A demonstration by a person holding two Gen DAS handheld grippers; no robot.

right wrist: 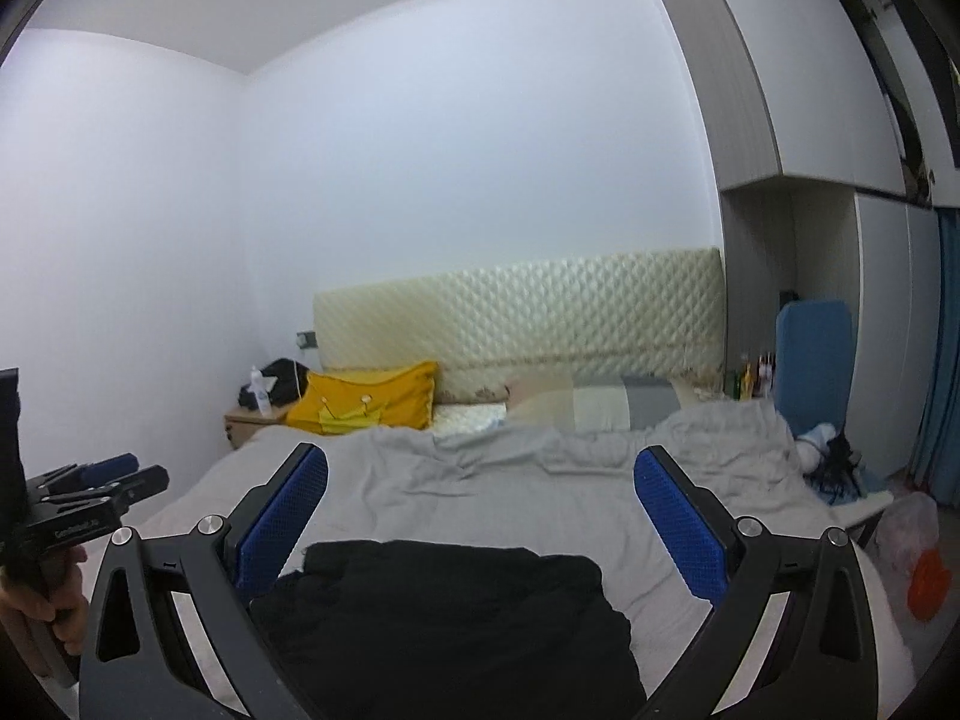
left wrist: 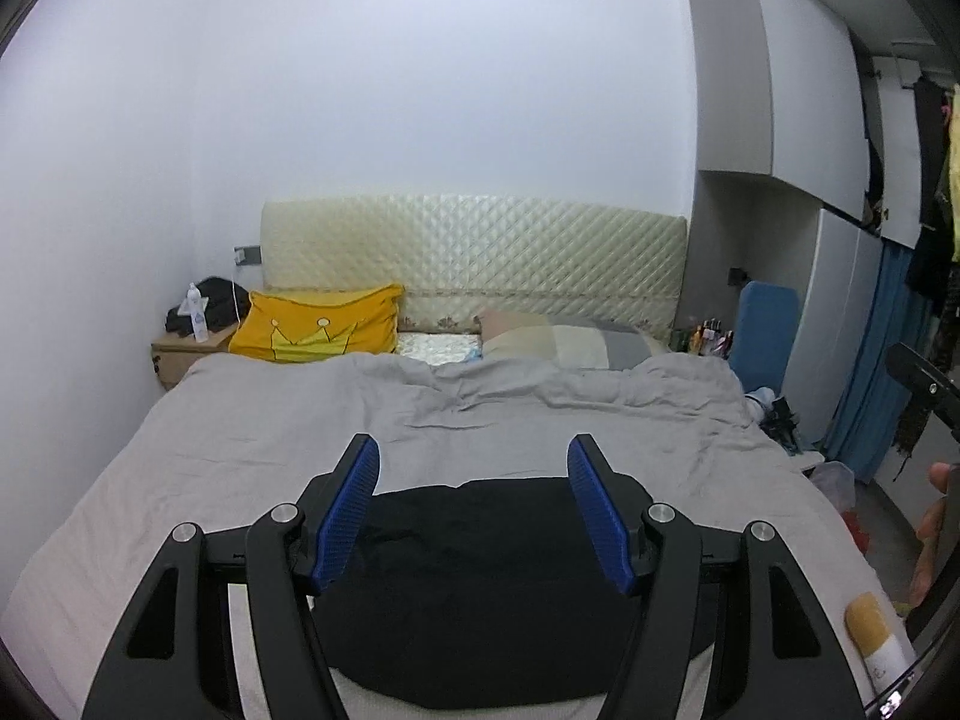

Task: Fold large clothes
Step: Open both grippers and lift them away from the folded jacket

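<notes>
Looking past your two tools, you see a black garment (left wrist: 480, 588) lying in a flat, folded heap on the near part of the grey bedcover (left wrist: 252, 438), below both sets of fingers and touched by neither. Your left gripper (left wrist: 474, 468) stands partly spread with nothing between its blue pads; your right gripper (right wrist: 480, 480) is spread wide, also empty. Beyond the garment the cover is rumpled, with a yellow pillow (left wrist: 318, 330) bearing a crown drawing against the quilted cream headboard (left wrist: 480, 252). A bedside table (left wrist: 186, 354) at the left carries a white bottle (left wrist: 197, 315) and dark clutter. Grey wardrobes (left wrist: 774, 60), a blue curtain (left wrist: 870, 360) and hanging clothes fill the right. Small writing on the left tool's body, seen from the right wrist, is too blurred to read.
</notes>
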